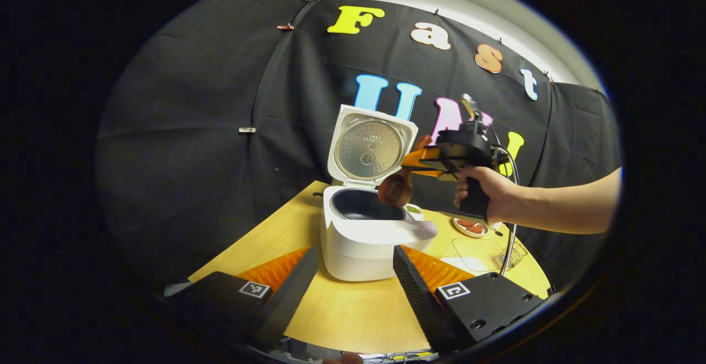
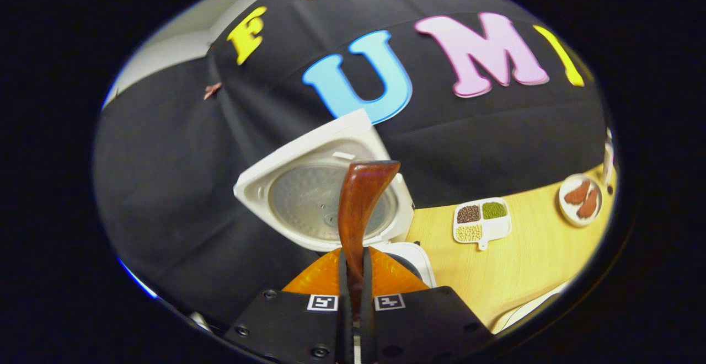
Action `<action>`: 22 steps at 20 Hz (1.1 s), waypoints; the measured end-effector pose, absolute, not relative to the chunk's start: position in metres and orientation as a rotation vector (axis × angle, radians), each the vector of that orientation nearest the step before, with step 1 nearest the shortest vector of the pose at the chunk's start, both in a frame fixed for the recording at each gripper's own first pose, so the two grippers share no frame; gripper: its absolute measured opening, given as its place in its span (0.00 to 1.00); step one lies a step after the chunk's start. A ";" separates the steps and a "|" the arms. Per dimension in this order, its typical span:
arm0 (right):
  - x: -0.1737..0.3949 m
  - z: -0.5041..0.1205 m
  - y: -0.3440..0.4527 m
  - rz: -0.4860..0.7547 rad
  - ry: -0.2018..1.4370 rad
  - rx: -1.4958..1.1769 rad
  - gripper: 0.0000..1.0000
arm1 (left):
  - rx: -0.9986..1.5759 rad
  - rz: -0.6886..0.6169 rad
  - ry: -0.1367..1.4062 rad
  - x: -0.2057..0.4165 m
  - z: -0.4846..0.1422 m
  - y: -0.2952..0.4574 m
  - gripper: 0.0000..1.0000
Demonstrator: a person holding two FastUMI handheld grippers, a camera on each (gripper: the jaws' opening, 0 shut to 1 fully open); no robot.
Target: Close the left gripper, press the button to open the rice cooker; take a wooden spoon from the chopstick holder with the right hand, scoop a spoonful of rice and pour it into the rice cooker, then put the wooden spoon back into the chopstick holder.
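Left gripper [image 1: 353,276] gapes wide; right gripper [image 2: 353,287] is clamped tight.

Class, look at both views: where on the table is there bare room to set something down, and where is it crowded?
Free: the wooden table in front of the rice cooker, between the left gripper fingers, and the strip to the cooker's left. Crowded: right of the cooker, around the divided dish and small plate.

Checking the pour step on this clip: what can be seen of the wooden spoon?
The spoon is dark reddish-brown glossy wood with a rounded bowl and curved handle. The right gripper is shut on the handle. The bowl hangs tipped over the open cooker, above the pot's right rim, apparently not touching it. Whether rice remains in it cannot be told.
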State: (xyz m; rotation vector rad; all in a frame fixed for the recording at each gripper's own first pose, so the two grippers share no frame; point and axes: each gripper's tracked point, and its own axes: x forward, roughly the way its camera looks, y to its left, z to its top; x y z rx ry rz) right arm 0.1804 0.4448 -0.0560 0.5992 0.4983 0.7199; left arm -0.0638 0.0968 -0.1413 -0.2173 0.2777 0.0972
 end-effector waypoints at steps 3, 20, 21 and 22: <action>0.189 -0.040 0.374 0.643 0.444 0.708 0.09 | -0.199 0.076 0.267 -0.061 -0.133 0.088 0.95; 0.182 -0.085 -0.032 0.195 0.267 0.686 0.09 | -0.146 -0.008 0.267 -0.037 -0.112 0.028 0.95; 0.185 -0.101 -0.046 0.167 0.280 0.666 0.09 | -0.147 0.001 0.272 -0.037 -0.113 0.029 0.94; 0.188 -0.116 -0.058 0.142 0.298 0.642 0.09 | -0.146 0.007 0.273 -0.035 -0.111 0.028 0.94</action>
